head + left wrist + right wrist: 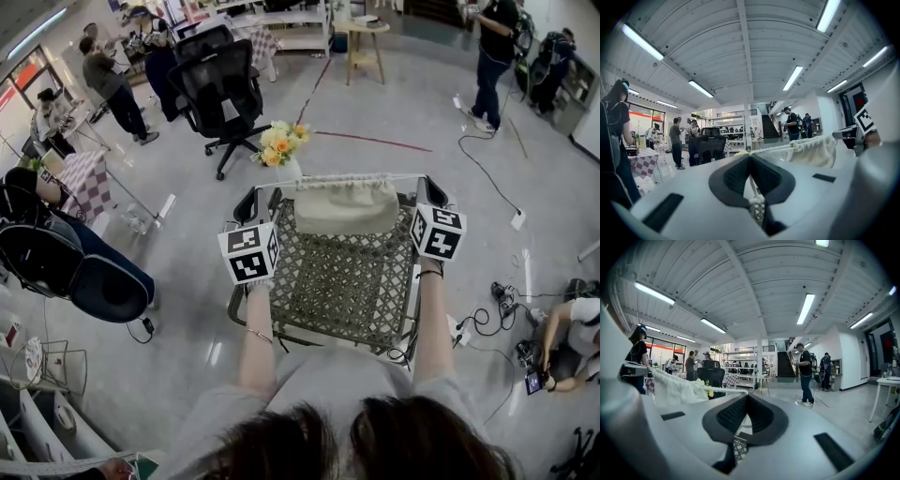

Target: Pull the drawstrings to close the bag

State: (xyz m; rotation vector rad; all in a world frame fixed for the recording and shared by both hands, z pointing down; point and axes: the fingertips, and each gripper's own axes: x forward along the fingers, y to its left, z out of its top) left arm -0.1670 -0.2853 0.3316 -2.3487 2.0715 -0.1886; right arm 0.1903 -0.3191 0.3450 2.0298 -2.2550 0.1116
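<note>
Head view is showing the bag (pixel 347 208) midway between the left hand-held gripper (pixel 262 193) and right hand-held gripper (pixel 427 188), both pinching the drawstring (pixel 347 176) stretching crosswise between them.

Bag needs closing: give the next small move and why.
Probably draw both grippers slightly further apart: the left gripper and right gripper are each shut on a drawstring, and the bag between them has a gathered but wide mouth.

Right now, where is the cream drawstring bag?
In the head view the cream bag hangs at centre on its drawstring between the left gripper and right gripper, above the woven seat, near the yellow flowers.
</note>
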